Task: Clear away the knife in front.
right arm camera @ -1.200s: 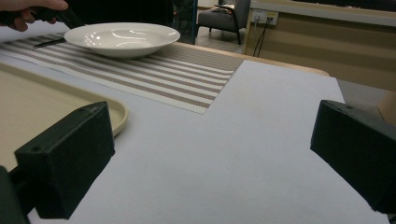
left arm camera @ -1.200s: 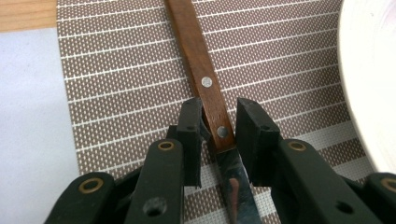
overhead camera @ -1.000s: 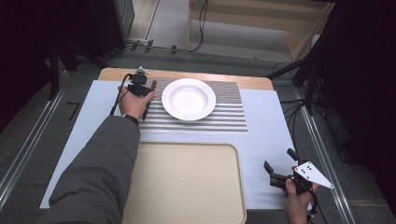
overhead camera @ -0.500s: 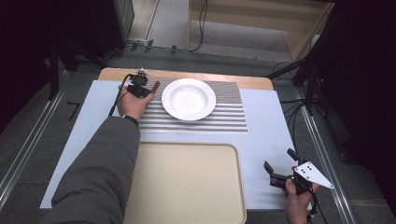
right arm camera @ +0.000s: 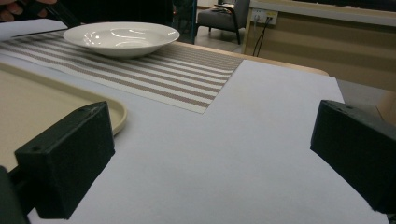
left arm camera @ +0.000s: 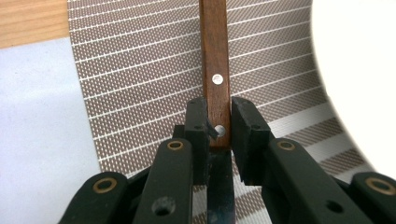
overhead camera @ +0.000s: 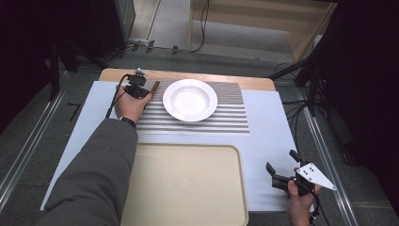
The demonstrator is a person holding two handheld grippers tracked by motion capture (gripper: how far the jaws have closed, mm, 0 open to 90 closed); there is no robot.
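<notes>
A knife with a brown wooden handle [left arm camera: 215,56] and steel rivets lies along the striped placemat [left arm camera: 140,70], just left of the white plate [left arm camera: 364,70]. My left gripper [left arm camera: 218,119] is shut on the handle where it meets the blade, and the blade runs back under the jaws. In the high view the left gripper [overhead camera: 140,87] sits at the placemat's far left corner, with the handle [overhead camera: 155,86] poking out beside the plate [overhead camera: 190,100]. Over bare white cloth at the near right, my right gripper [overhead camera: 281,161] [right arm camera: 210,154] stands open with nothing between its jaws.
A large cream tray [overhead camera: 188,188] [right arm camera: 46,102] lies near the front edge. The placemat [overhead camera: 226,117] and plate [right arm camera: 121,37] are behind it. A white cloth [overhead camera: 268,132] covers the table, and a wooden edge [overhead camera: 254,83] shows at the back.
</notes>
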